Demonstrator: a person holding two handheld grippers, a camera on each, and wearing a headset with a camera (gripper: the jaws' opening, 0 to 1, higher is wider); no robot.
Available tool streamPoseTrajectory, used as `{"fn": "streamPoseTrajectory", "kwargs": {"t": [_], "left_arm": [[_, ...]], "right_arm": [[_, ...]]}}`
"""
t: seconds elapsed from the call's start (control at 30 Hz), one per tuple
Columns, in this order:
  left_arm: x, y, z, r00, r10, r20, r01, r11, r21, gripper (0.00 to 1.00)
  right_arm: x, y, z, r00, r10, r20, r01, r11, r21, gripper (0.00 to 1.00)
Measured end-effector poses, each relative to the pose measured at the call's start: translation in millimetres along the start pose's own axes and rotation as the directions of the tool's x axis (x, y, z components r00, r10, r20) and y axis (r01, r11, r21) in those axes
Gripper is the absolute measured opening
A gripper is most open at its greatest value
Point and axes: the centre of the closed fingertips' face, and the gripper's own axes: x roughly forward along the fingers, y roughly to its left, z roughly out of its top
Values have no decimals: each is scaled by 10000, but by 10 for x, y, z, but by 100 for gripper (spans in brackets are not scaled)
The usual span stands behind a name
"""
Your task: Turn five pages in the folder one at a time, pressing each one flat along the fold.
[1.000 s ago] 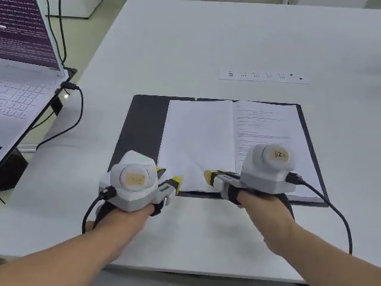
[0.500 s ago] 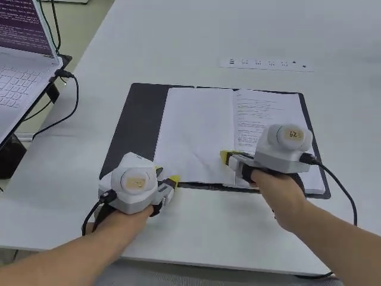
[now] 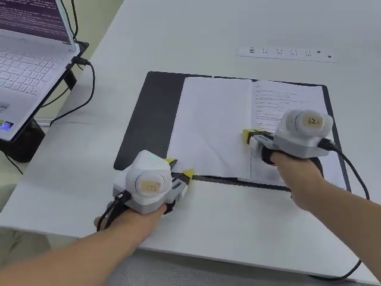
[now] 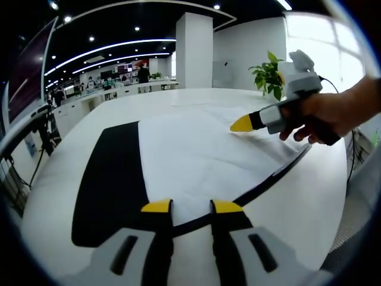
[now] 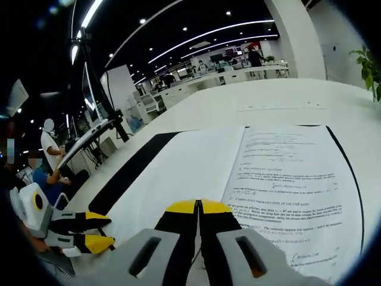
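Note:
The black folder [image 3: 146, 122] lies open on the white table, a blank page [image 3: 214, 122] on its left and a printed page [image 3: 286, 107] on its right. My right gripper [image 3: 247, 136] is shut, nothing held, its yellow tips down on the paper by the fold; its own view has the right gripper [image 5: 198, 207] beside the fold, with the printed page [image 5: 292, 173] to the right. My left gripper [image 3: 180, 168] is open at the folder's near edge. Its own view shows the left gripper [image 4: 191, 207] over the blank page [image 4: 196, 155], with the right gripper [image 4: 244, 124] beyond.
An open laptop [image 3: 27, 42] stands at the far left with a black cable [image 3: 83, 89] trailing onto the table. A white power strip [image 3: 292, 53] lies beyond the folder. The table's near edge runs just under my arms.
My right gripper has slid away from the folder's near edge, up along the fold toward the middle of the pages. The left gripper has stayed at the near edge. The head camera shifted.

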Motion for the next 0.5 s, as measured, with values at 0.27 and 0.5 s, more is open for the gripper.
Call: {"fn": "streamPoseTrajectory", "kwargs": {"t": [0.27,0.5], "left_arm": [[15,8,-16,9998,40,182,-38,9999,-122,24],[41,17,-32,9998,41,206,-38,9999,-152,24]], "right_arm": [[62,-45,58,9996,-198,199,205,9992,-338,0],[143,-92,152,9986,-323,428,341,9985,-419,0]]}}
